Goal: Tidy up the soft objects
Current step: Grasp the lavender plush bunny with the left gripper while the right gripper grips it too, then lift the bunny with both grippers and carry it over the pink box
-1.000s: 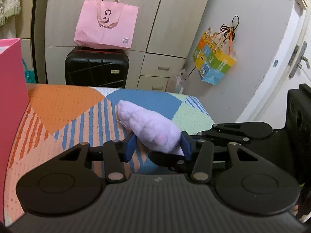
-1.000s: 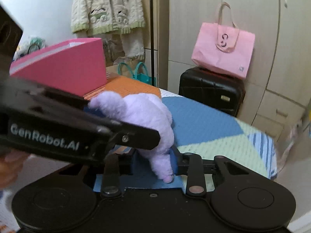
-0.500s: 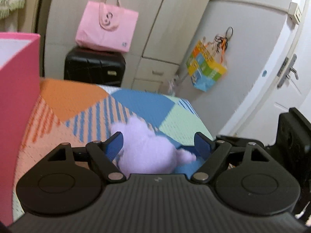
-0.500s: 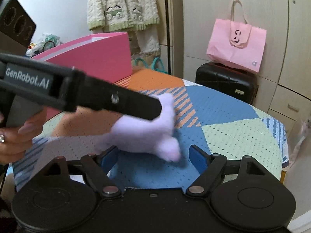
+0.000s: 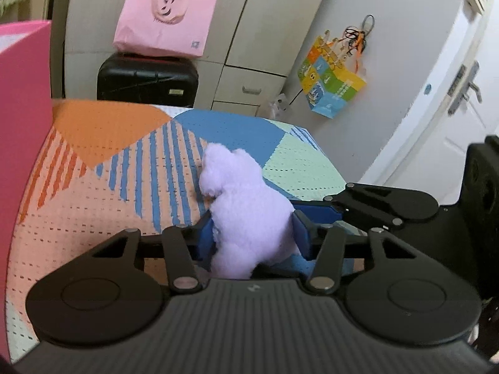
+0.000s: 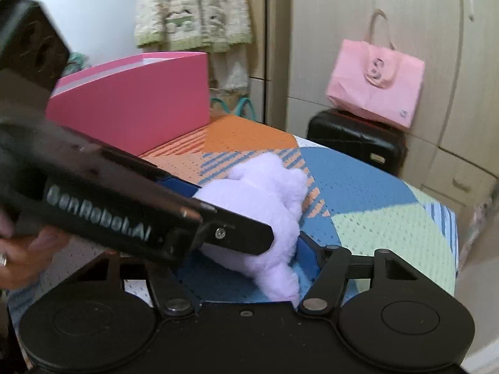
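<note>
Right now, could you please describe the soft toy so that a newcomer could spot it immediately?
On the patchwork-patterned table, right of the tall pink box, lies a lilac plush toy between the left gripper fingers. It is the only fluffy, pale purple thing there.

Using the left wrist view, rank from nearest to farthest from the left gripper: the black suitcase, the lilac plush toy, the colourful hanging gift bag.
1. Lilac plush toy, between the left gripper fingers.
2. Black suitcase, beyond the bed's far edge, left.
3. Colourful hanging gift bag, right; its order against the suitcase is uncertain.
</note>
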Demonstrator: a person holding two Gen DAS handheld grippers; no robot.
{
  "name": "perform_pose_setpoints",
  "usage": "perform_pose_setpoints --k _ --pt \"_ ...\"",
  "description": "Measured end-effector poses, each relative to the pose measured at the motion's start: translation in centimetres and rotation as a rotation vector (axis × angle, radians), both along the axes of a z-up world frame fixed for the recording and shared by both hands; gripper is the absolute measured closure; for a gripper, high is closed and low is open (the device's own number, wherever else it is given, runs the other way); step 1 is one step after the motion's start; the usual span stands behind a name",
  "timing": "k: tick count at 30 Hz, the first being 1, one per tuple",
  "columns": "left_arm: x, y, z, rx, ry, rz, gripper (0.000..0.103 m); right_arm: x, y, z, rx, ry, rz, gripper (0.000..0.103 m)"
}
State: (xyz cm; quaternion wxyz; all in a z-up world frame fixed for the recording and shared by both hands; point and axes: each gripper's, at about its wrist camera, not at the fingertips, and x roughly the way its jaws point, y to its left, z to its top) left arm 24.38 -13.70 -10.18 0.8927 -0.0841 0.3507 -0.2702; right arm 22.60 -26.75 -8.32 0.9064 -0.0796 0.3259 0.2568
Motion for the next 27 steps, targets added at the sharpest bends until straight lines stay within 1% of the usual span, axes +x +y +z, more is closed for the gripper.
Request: perform_pose_setpoints --k 3,5,12,15,18,20,23,27 --pt "-0.3 0.3 0.3 -0.001 0.001 -0.013 0.053 -0.8 0.2 0.2 0.025 0.009 -0.045 0.037" --pt "-0.7 0.6 0.5 0.001 0.011 -0.027 0.053 -1.6 0.6 0.2 0.023 0.010 -0.064 0.037" --pt "-3.2 1.4 1.4 0.031 0.056 -0.083 0.054 -4.7 1.4 0.8 0.031 0.046 -0.089 0.037" --pt "-4.9 1.9 2.1 0.043 0.055 -0.108 0.054 -6.4 1.9 1.2 0.033 0.044 -0.099 0.037" --pt "-6.8 2.8 3.0 0.023 0.054 -0.163 0.054 -8.4 2.7 1.7 0.006 0.029 -0.112 0.039" --pt "-8.0 3.3 3.4 0.023 0.061 -0.186 0.054 -9.4 3.0 2.0 0.018 0.039 -0.117 0.040" --pt "-9.4 4.1 3.9 0.026 0.057 -0.200 0.054 -11.0 3.6 2.7 0.034 0.036 -0.112 0.040" --pt "-11.0 5.2 4.6 0.021 0.040 -0.219 0.055 -12.8 4.7 3.6 0.020 0.019 -0.114 0.040"
